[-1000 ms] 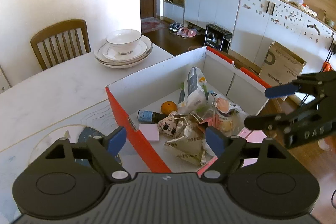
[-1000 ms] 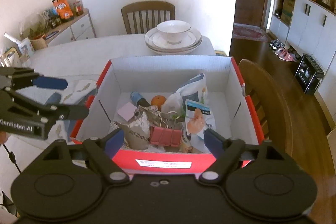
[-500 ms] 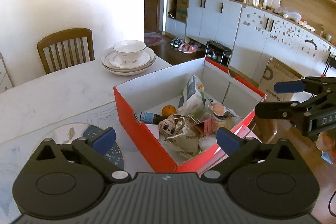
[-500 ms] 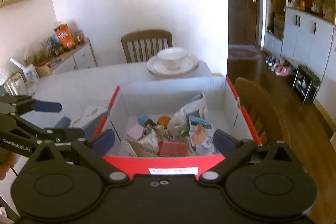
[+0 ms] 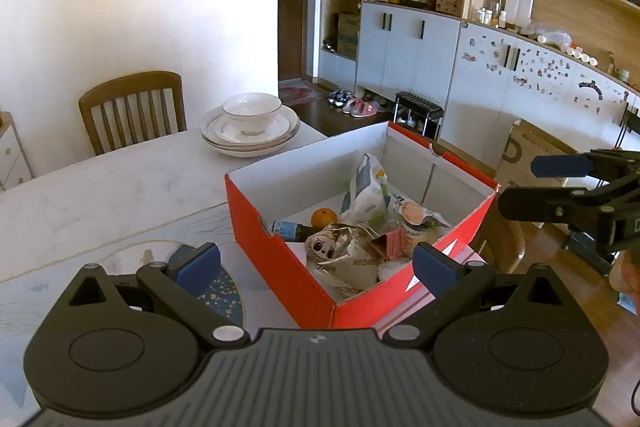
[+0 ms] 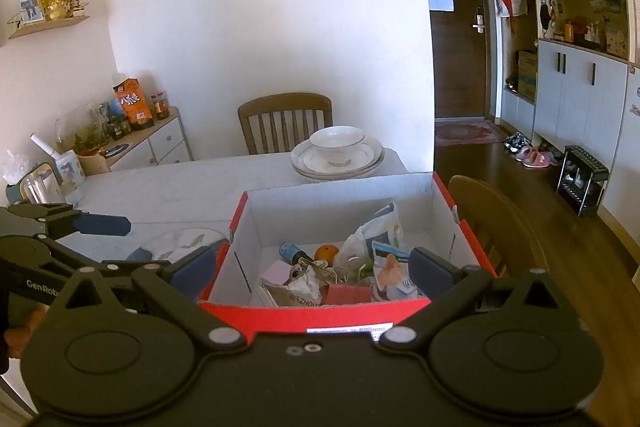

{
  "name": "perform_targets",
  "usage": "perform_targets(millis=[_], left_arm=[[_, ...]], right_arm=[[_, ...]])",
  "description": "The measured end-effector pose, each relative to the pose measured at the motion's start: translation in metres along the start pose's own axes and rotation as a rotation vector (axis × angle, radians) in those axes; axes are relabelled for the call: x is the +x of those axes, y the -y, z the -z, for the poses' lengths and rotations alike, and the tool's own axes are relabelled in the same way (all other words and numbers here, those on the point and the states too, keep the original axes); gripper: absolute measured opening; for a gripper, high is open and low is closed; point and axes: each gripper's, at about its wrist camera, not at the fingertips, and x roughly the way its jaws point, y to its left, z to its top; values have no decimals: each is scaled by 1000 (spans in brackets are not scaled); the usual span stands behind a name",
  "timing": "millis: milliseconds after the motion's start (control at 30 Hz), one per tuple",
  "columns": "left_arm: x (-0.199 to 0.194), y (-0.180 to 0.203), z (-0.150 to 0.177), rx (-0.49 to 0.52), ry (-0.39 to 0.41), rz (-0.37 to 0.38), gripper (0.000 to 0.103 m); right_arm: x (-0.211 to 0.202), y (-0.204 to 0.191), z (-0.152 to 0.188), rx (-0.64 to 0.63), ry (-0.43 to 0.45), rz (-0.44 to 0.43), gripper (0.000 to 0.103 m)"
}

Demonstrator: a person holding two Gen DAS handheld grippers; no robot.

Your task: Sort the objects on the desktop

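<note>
A red cardboard box (image 5: 276, 259) with white inside walls stands on the white table (image 5: 120, 187). It also shows in the right wrist view (image 6: 340, 315). It holds an orange (image 5: 324, 217), a small blue-labelled bottle (image 5: 290, 228), snack packets (image 5: 366, 191), a foil packet with a cartoon face (image 5: 324, 245), a pink binder clip (image 6: 346, 293) and a pink pad (image 6: 276, 273). My left gripper (image 5: 316, 265) is open and empty, above and short of the box's near left corner. My right gripper (image 6: 312, 269) is open and empty, above and short of its near wall.
A white bowl on stacked plates (image 5: 250, 127) sits at the table's far edge, with a wooden chair (image 5: 132, 107) behind. A patterned mat (image 5: 224, 303) lies left of the box. A second wooden chair (image 6: 492, 223) stands right of the box. A sideboard (image 6: 132, 143) with clutter is at far left.
Both grippers have pulled back and risen away from the box, which now looks smaller and lower in both views. Both stay open and empty. The box's contents have not moved.
</note>
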Motion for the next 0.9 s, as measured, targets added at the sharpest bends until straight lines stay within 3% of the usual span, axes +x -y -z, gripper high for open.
perform_targets(millis=[900], left_arm=[[7, -6, 5, 20, -43, 36, 103]], right_arm=[[9, -4, 3, 17, -39, 45, 103]])
